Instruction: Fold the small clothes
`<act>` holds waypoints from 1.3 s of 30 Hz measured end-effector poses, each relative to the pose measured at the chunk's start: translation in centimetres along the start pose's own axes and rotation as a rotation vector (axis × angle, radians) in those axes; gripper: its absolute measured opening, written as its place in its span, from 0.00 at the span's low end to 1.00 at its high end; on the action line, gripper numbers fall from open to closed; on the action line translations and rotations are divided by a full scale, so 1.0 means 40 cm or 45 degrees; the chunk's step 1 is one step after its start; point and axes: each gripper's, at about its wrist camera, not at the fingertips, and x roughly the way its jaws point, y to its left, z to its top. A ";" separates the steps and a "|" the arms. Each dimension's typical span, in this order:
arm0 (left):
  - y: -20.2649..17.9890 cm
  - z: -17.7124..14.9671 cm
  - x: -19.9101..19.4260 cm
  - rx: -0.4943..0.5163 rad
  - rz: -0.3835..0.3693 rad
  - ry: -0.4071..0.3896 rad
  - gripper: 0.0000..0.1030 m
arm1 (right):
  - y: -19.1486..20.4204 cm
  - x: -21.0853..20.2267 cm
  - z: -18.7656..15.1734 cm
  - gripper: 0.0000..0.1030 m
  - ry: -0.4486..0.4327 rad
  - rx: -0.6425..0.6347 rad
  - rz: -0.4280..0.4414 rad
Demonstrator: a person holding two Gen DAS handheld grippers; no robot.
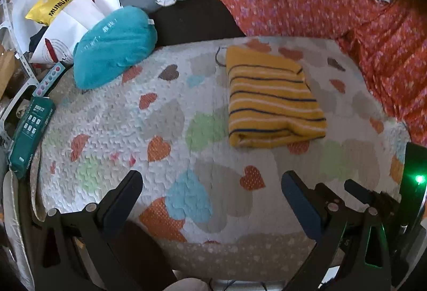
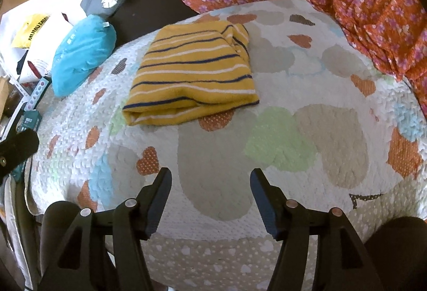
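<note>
Left wrist view: left gripper (image 1: 210, 184) spread wide, nothing in it. Right gripper (image 2: 210, 181) is parted too — empty, over the heart-print quilt (image 2: 307, 88). Folded yellow striped garment (image 2: 194, 74) lies on the quilt around 12 o'clock, clear of both. Teal pillow (image 1: 114, 45) sits further off at 10 o'clock.

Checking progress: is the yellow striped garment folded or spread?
Folded: the yellow striped garment lies as a compact layered rectangle, doubled edge nearest, on the quilt.
</note>
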 end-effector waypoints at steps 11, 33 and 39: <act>-0.003 -0.018 0.049 -0.006 -0.051 0.102 1.00 | 0.012 0.030 -0.014 0.65 0.039 -0.047 -0.027; 0.006 -0.039 0.114 -0.049 -0.099 0.229 1.00 | 0.014 0.069 -0.029 0.66 0.083 -0.076 -0.065; 0.009 -0.041 0.123 -0.062 -0.116 0.250 1.00 | 0.011 0.077 -0.031 0.66 0.094 -0.084 -0.068</act>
